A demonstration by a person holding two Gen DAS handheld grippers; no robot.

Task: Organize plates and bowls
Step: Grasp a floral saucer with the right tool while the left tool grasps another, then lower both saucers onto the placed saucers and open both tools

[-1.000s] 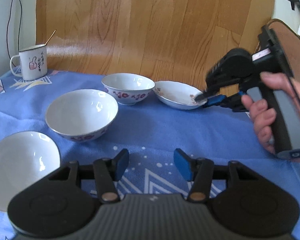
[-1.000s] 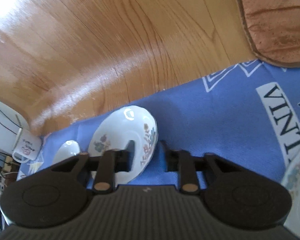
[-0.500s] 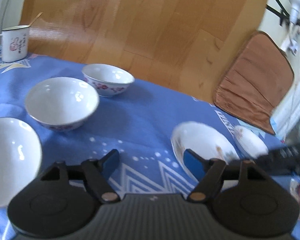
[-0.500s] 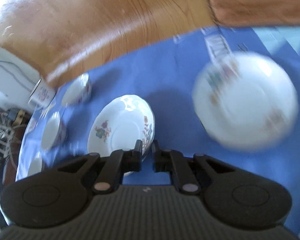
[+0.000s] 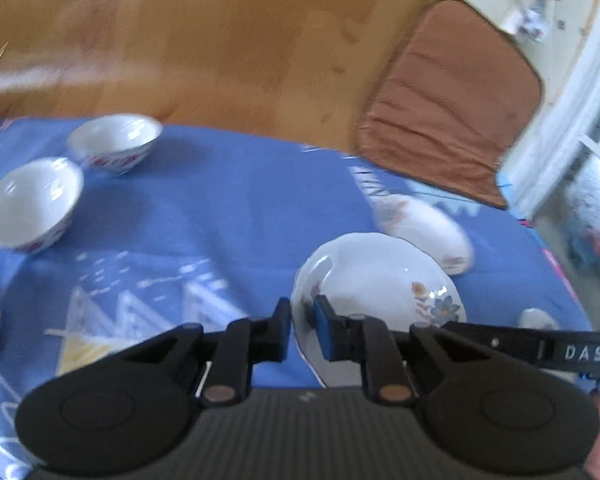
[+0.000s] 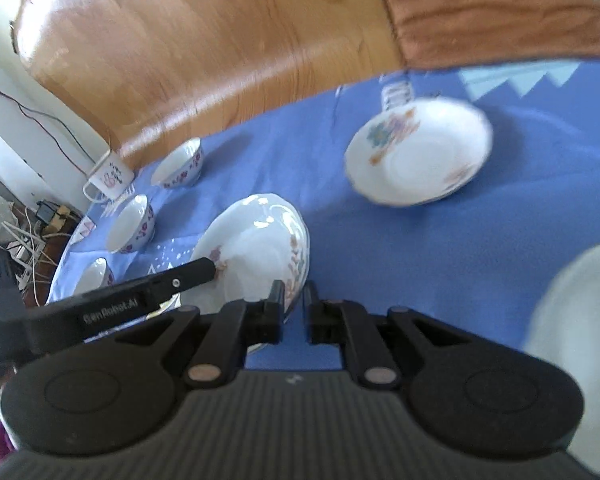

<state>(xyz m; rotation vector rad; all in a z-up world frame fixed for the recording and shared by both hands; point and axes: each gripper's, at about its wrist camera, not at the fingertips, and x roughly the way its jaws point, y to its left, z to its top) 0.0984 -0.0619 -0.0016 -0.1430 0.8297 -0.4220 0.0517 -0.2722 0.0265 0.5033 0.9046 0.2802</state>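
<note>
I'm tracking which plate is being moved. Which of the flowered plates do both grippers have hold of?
The near plate, pinched at its rim by the right gripper and left gripper. The other plate lies free behind it.

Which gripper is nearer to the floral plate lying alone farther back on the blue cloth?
Right, in my judgement. The right gripper and left gripper both clamp the near plate; the right holds the rim nearer the far plate.

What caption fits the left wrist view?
Both grippers, left gripper closing, pinch opposite rims of one floral plate on the blue tablecloth.
</note>
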